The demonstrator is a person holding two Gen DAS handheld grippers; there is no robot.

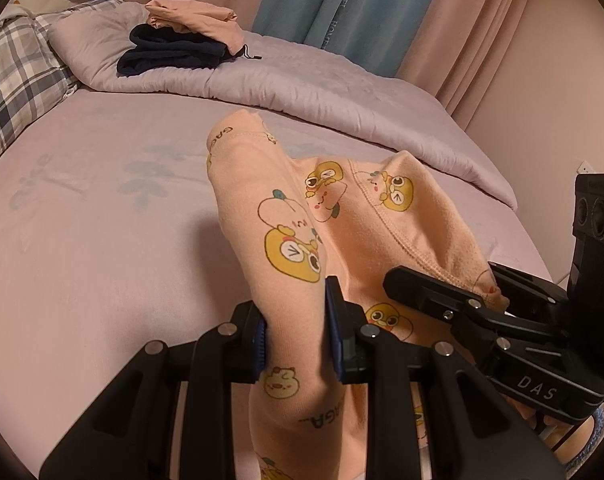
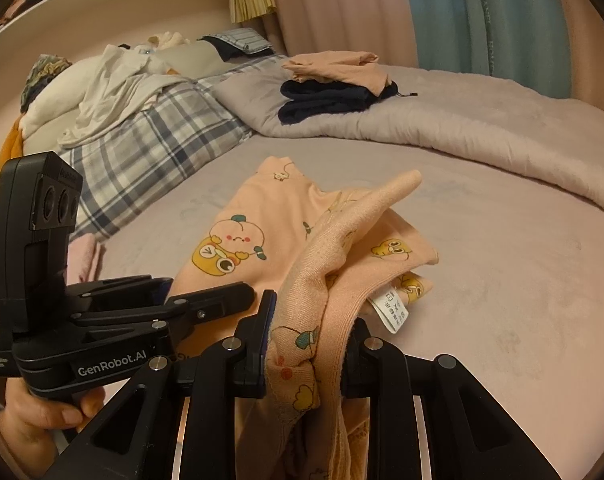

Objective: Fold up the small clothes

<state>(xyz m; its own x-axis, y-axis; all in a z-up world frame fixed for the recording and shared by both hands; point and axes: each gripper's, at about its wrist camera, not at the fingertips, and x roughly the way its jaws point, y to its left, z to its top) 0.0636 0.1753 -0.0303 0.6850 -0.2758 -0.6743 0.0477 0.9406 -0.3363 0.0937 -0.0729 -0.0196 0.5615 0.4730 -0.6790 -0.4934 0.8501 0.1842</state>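
Observation:
A small peach garment (image 1: pixel 285 216) with yellow cartoon prints is held up over the bed. My left gripper (image 1: pixel 295 328) is shut on one bunched part of it. My right gripper (image 2: pixel 308 344) is shut on another edge of the garment (image 2: pixel 261 232), near its white care label (image 2: pixel 392 310). The far end of the cloth rests on the lilac sheet (image 1: pixel 81 240). The right gripper also shows in the left wrist view (image 1: pixel 454 296), close beside the left one. The left gripper shows in the right wrist view (image 2: pixel 189 300).
A folded stack of a peach garment on a navy one (image 1: pixel 181 40) lies on the lilac quilt (image 1: pixel 302 88) at the back. Plaid pillows (image 2: pixel 141 160) and loose white cloth (image 2: pixel 101 92) lie at the left. Curtains (image 1: pixel 382 8) hang behind the bed.

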